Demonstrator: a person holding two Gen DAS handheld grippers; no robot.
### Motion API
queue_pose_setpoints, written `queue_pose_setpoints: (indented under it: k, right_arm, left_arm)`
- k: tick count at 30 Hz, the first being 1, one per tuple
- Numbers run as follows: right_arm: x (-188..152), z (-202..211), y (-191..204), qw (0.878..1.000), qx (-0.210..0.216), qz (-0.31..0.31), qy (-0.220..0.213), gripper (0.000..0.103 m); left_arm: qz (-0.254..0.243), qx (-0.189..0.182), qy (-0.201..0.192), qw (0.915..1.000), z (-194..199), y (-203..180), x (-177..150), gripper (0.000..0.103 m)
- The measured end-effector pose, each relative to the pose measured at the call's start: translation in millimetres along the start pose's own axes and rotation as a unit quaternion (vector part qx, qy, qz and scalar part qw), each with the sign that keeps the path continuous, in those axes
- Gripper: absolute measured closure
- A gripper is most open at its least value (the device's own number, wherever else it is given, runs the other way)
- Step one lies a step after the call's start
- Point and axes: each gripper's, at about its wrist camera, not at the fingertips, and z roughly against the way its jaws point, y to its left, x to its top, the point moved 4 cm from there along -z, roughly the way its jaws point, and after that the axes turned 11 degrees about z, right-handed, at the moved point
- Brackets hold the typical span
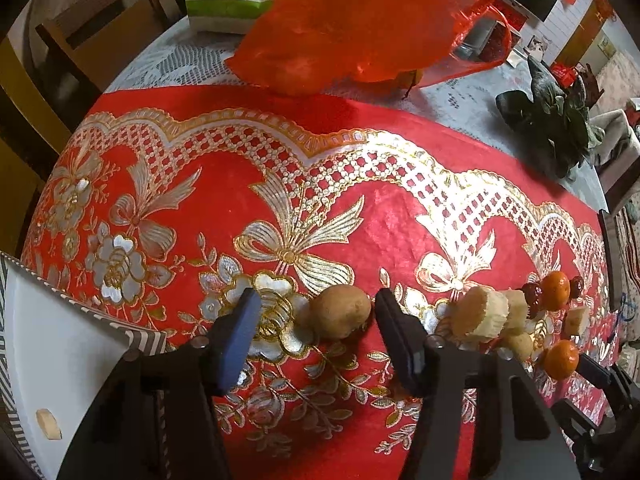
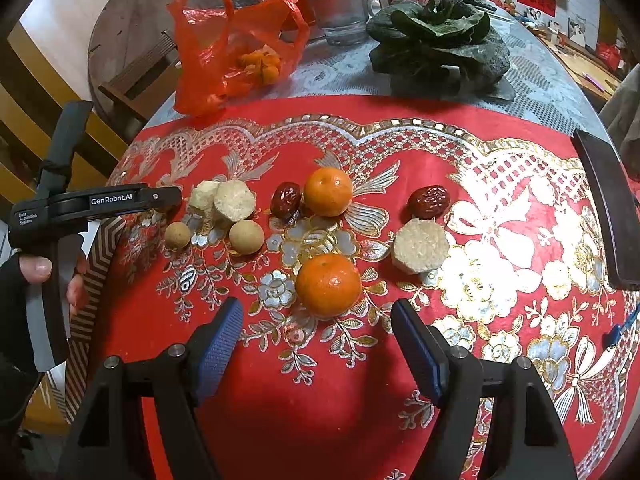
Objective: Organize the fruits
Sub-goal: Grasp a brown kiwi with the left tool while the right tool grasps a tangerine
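Red cloth with gold and silver flower embroidery (image 1: 360, 152) covers the tabletop. From the left wrist view, the left gripper (image 1: 314, 300) has its jaws wide apart, a round tan longan (image 1: 344, 311) lying between their tips, untouched. A white tray with a striped rim (image 1: 60, 344) sits at far left.

From the right wrist view, the right gripper (image 2: 316, 312) also stands with jaws spread, empty, a shiny orange mandarin (image 2: 328, 284) just ahead. Beyond lie a second mandarin (image 2: 328, 191), wrinkled red dates (image 2: 428, 201) and pale cut cane pieces (image 2: 419, 251).
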Motion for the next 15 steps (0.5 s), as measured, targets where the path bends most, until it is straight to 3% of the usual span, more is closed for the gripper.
queue_pose_setpoints:
  k: [2,6,15]
  right_arm:
    - [0,0,-1,1.000,0.001,-0.002,-0.001,0.022]
    - [2,-2,-1,1.000,0.003,-0.001,-0.004,0.022]
    - [7,-13,-6,1.000,-0.005,-0.006,-0.004,0.026]
  left_arm:
    - [-0.002,0.001,-0.001,1.0000,-1,-1,1,0.051]
    - [-0.006,0.005,-0.005,1.0000,0,-1,2,0.076]
    - [0.003,-0.005,-0.001,1.0000,12,8,-7,0.076]
